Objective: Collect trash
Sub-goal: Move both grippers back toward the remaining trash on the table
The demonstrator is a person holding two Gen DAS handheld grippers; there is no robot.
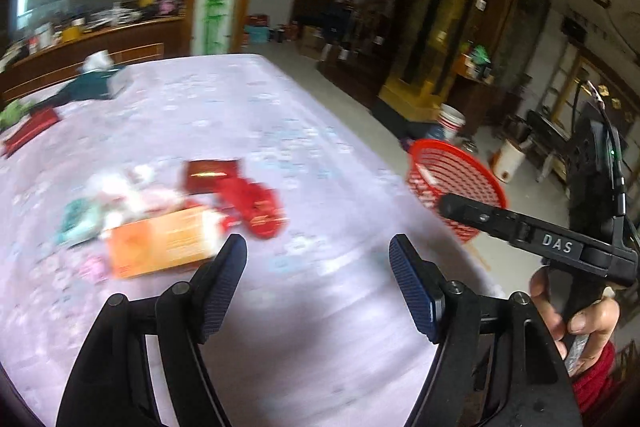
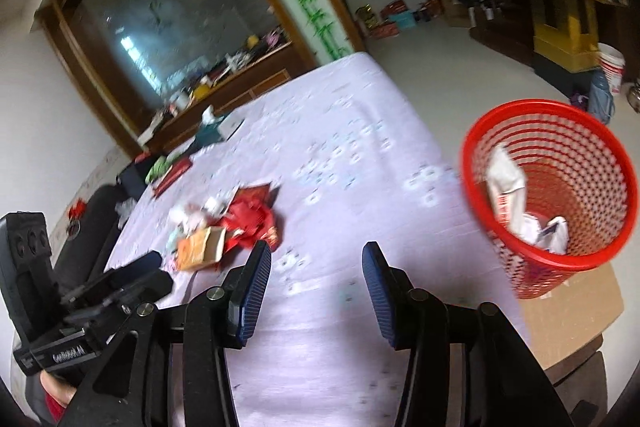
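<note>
- Lilac cloth with a pale flower print is covering the table point(image 1: 304, 131), and everything below is placed against the orange box.
- Far behind and left of the box, a teal tissue box point(image 1: 102, 81) is sitting near the table's back edge.
- Left of the orange box point(image 1: 160, 245), a blurred heap of white and green scraps point(image 1: 96, 203) is lying against it; single pieces are too smeared to tell apart.
- Right of the box, red wrappers point(image 1: 250, 201) are lying crumpled, touching it.
- Just in front of the box, the left gripper point(image 1: 316, 287) is hanging above bare cloth, its blue pads wide apart and holding nothing.
- Farther right of the box, the right gripper point(image 2: 316, 297) is hovering over the cloth, jaws likewise spread and empty.
- Well to the right of the box, past the table's edge, a red basket point(image 2: 548, 187) is standing on cardboard point(image 2: 572, 311), with white paper point(image 2: 508, 183) already lying inside it.
</note>
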